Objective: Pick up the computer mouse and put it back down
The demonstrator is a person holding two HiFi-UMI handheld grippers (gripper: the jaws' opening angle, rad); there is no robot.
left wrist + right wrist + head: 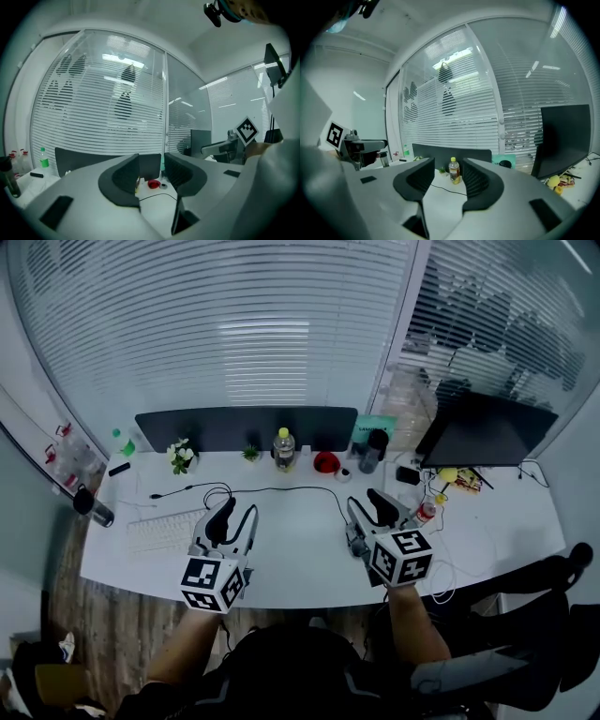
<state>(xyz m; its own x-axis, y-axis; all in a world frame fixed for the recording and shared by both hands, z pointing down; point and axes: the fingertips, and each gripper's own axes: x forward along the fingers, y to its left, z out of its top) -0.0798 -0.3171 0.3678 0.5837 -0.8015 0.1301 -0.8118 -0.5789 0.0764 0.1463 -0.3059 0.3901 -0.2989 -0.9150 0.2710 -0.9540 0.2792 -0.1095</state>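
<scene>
Both grippers are held above the white worktop [300, 554], side by side and pointing toward the blinds.

The left gripper [240, 512] has its jaws apart with nothing between the pads. Its own view [152, 177] looks through the gap to a red bowl [153, 183] far ahead. A white keyboard [164, 531] lies just to its left.

The right gripper [367, 504] is likewise parted and empty. Through its gap [443, 179] a yellow-capped bottle [453, 170] stands upright well ahead. A dark monitor [483, 432] stands ahead and to its right.

A black cable [281, 489] crosses the worktop just ahead of both grippers and passes behind the right one.

The computer mouse cannot be made out with certainty in any view. Neither gripper holds it.
</scene>
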